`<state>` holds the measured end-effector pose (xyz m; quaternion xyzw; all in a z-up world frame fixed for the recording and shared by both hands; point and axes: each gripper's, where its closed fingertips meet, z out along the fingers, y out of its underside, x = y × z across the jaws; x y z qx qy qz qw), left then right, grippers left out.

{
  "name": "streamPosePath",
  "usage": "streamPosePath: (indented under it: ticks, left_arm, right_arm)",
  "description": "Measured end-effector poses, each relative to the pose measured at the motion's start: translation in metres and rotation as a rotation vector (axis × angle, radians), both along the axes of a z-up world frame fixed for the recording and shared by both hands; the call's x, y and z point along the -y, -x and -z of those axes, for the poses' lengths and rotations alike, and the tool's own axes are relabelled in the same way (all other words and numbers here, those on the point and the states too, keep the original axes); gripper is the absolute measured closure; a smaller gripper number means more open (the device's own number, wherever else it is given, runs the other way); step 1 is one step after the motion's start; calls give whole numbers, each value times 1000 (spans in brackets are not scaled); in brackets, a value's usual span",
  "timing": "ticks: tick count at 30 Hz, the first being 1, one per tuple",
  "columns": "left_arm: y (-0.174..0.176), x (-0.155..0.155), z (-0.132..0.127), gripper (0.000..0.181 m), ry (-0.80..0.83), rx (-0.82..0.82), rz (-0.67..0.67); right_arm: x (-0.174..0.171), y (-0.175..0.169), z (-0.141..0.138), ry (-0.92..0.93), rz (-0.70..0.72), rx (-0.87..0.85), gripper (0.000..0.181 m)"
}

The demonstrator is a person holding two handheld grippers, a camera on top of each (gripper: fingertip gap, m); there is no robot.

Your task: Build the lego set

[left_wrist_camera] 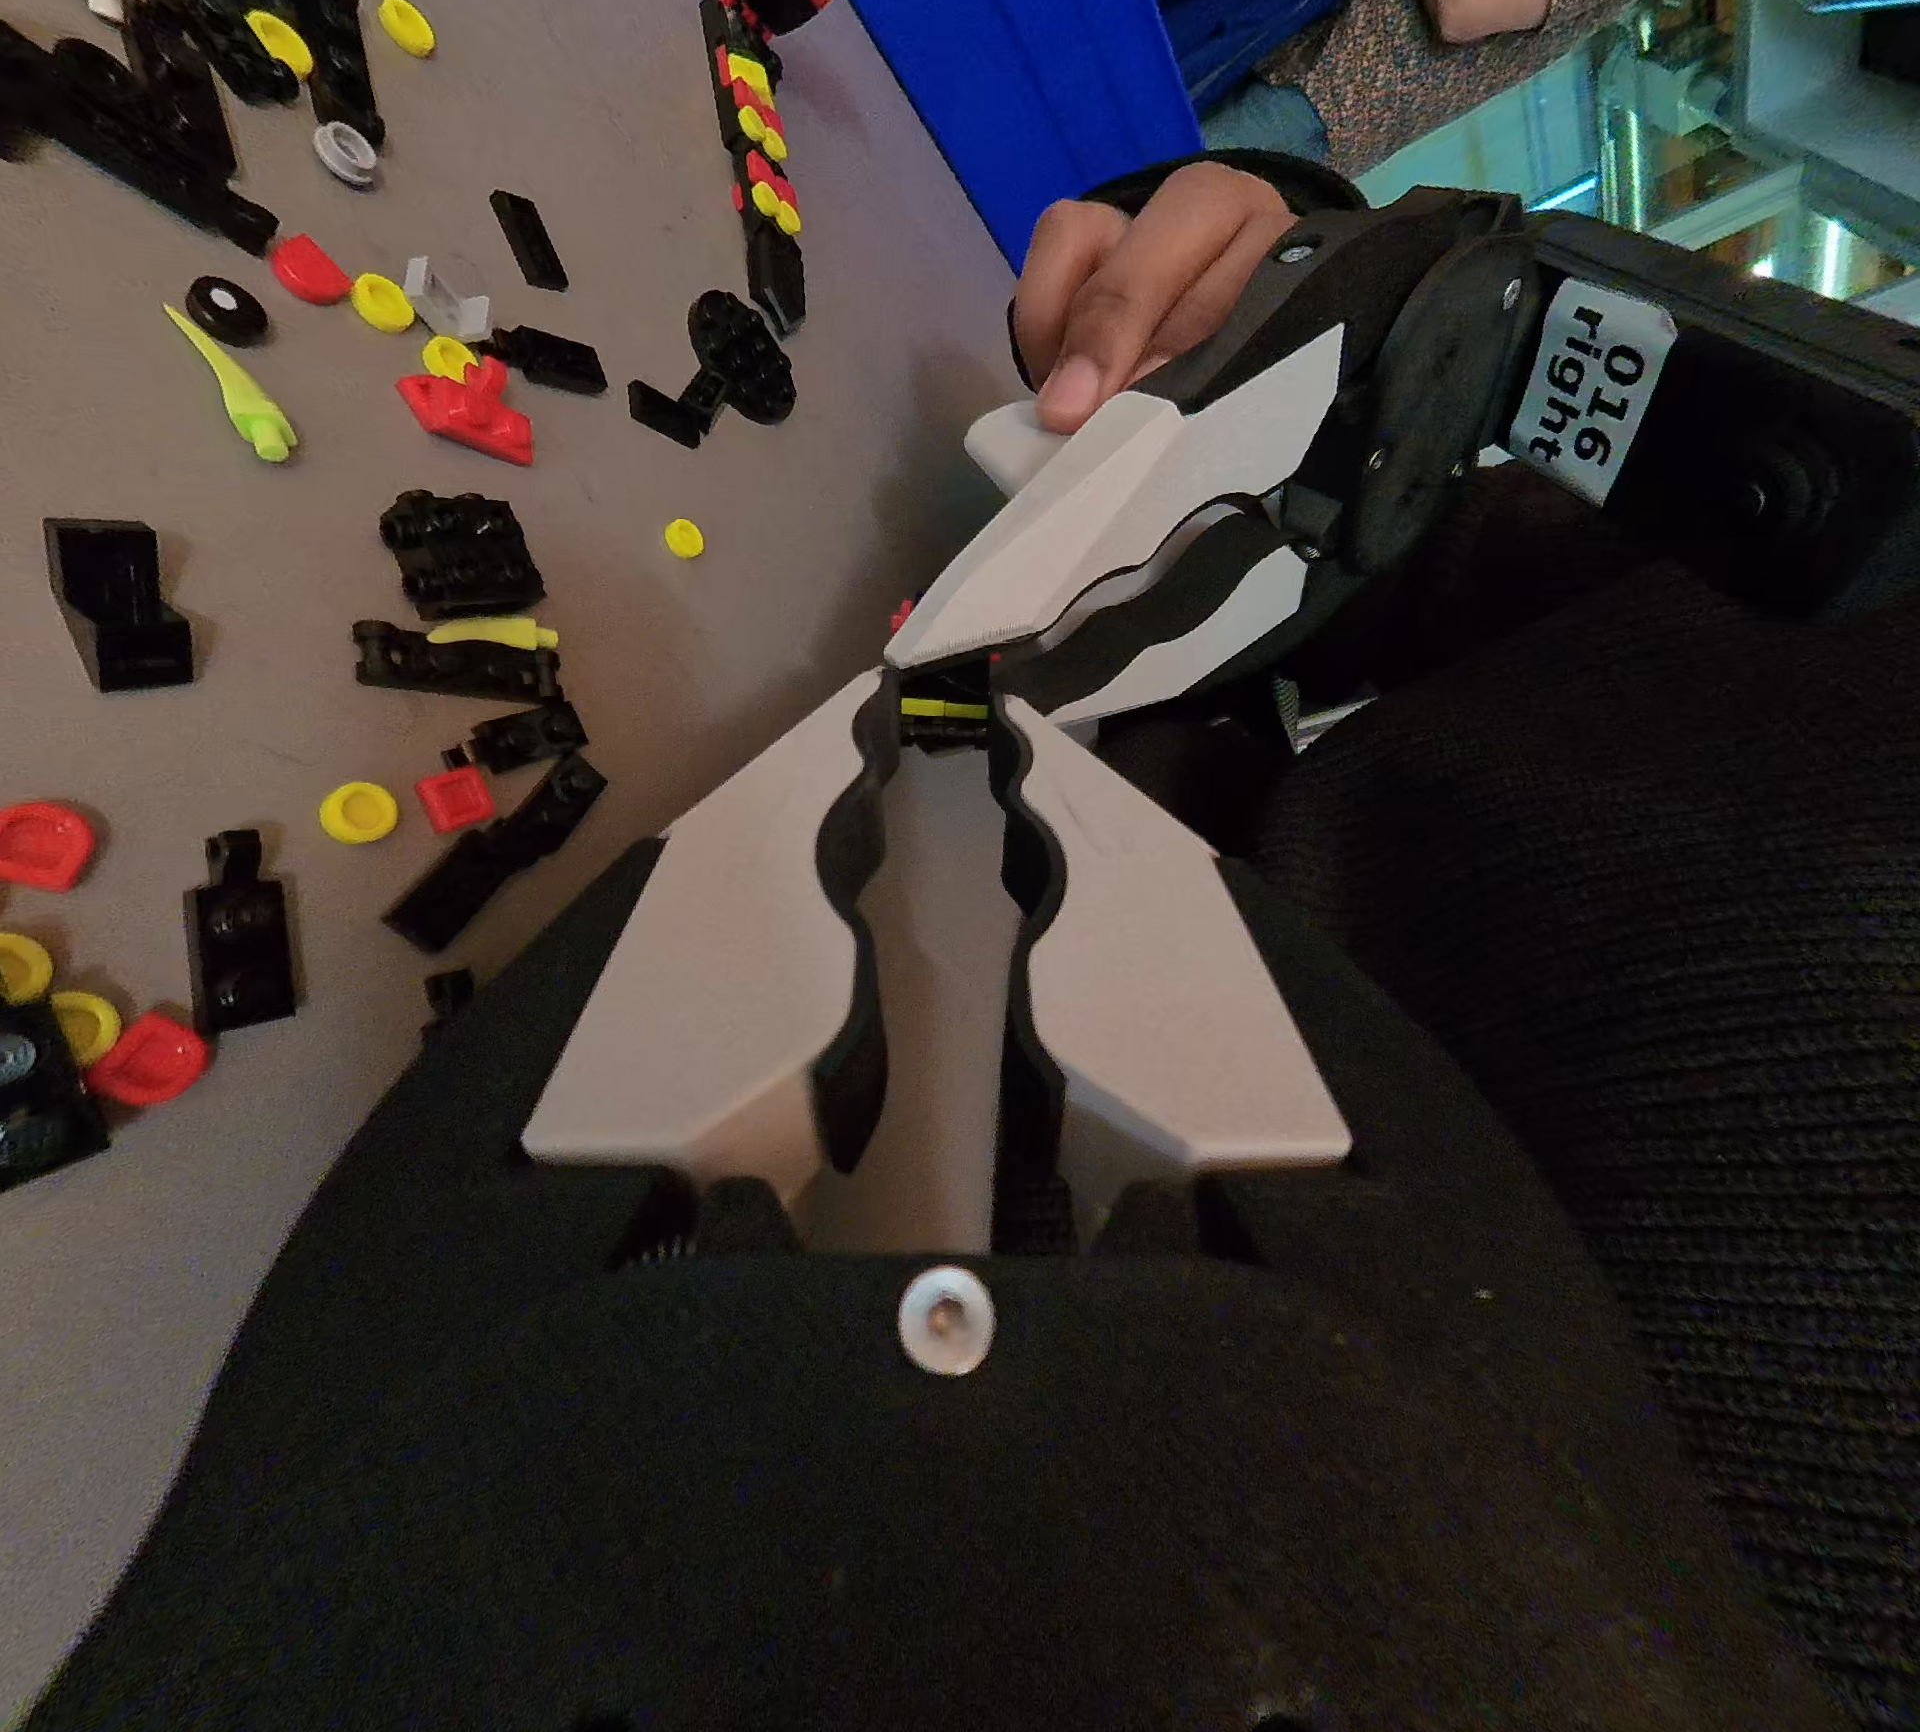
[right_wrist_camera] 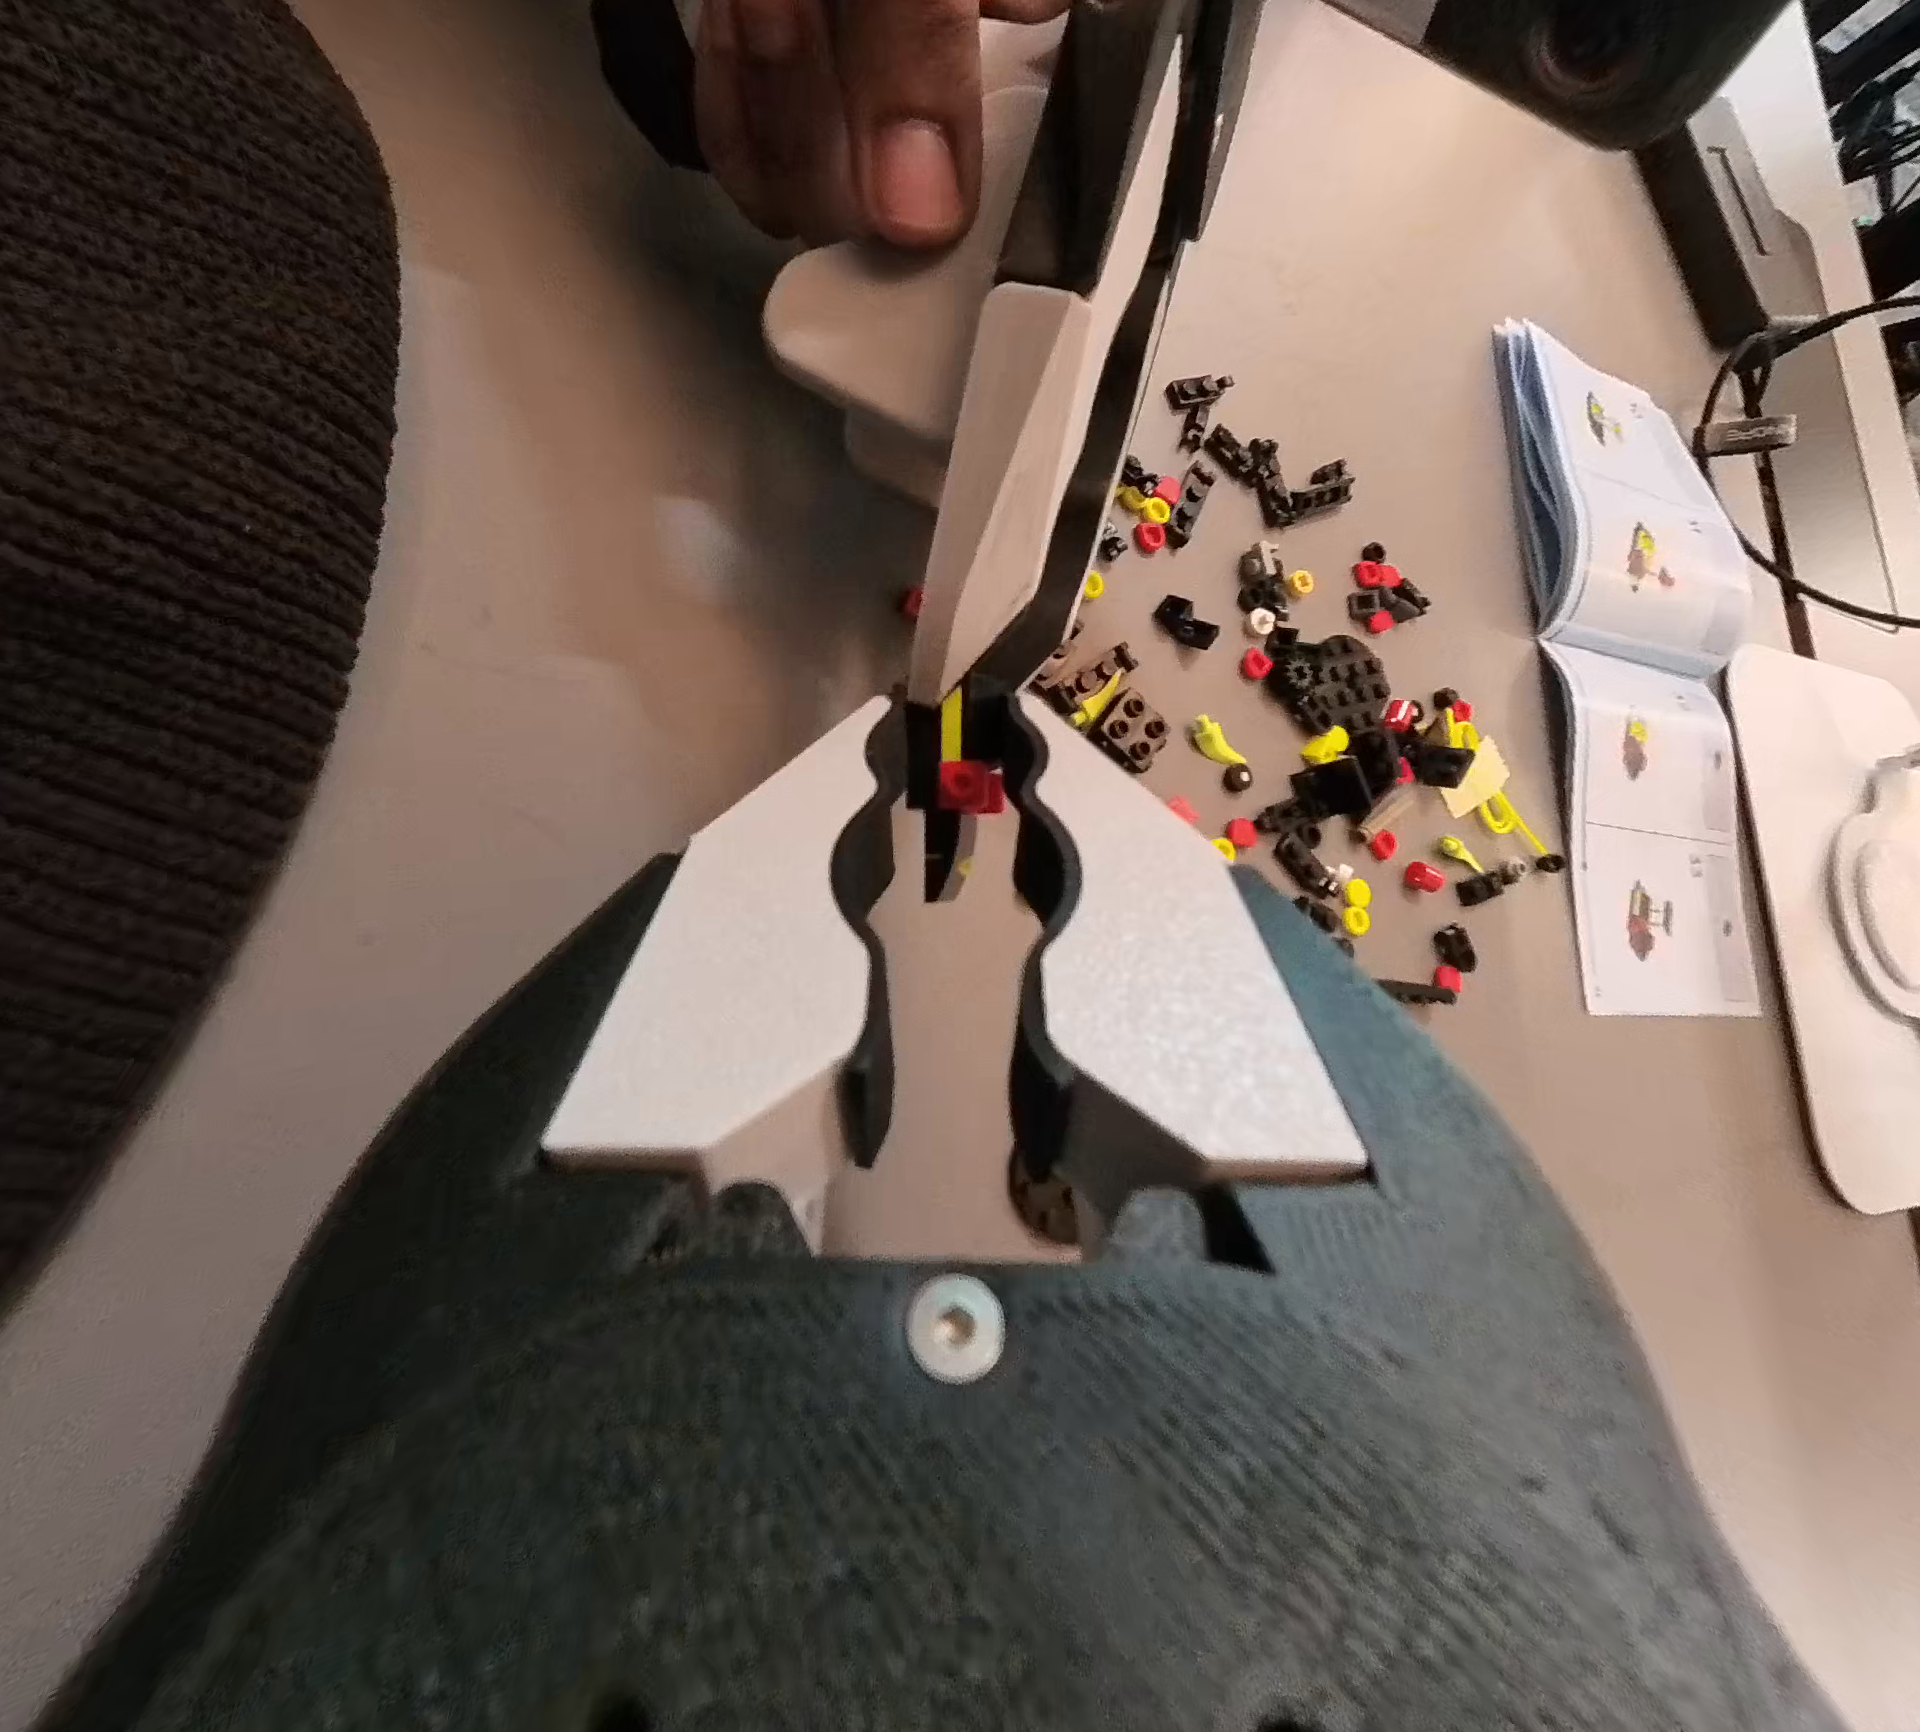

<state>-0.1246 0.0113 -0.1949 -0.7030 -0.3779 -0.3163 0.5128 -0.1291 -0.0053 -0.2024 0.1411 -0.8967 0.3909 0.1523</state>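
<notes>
A small black, yellow and red lego assembly (right_wrist_camera: 961,783) is held above the grey table between both grippers. My right gripper (right_wrist_camera: 951,737) is shut on its lower part. My left gripper (right_wrist_camera: 977,669) comes in from above and is shut on its top end. In the left wrist view the assembly (left_wrist_camera: 940,718) shows as a black piece with a yellow strip between the tips of my left gripper (left_wrist_camera: 940,695). My right gripper (left_wrist_camera: 966,669) meets it from the upper right. Most of the assembly is hidden by the fingers.
Loose black, red and yellow pieces (left_wrist_camera: 457,560) lie scattered on the table (left_wrist_camera: 623,72). A long partly built red, yellow and black model (left_wrist_camera: 764,124) leans by a blue bin (left_wrist_camera: 997,41). An open instruction booklet (right_wrist_camera: 1631,602) and a white tray (right_wrist_camera: 1829,903) lie at the right. Only a small space, under 4 cm, lies between the two pairs of fingers.
</notes>
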Motion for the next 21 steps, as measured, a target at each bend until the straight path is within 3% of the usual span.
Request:
streamPosePath:
  ticks: [8,13,17,21]
  left_arm:
    - [5,3,-9,158,-58,14,-24]
    - [6,3,-11,166,-69,13,-32]
    - [10,5,-13,167,-72,-18,-47]
    - [18,10,-21,166,-88,-102,-86]
  right_arm:
    - [4,5,-13,93,29,23,165]
    - [6,8,-12,100,44,2,164]
    - [7,15,-15,127,85,1,134]
    - [5,27,-37,275,168,156,115]
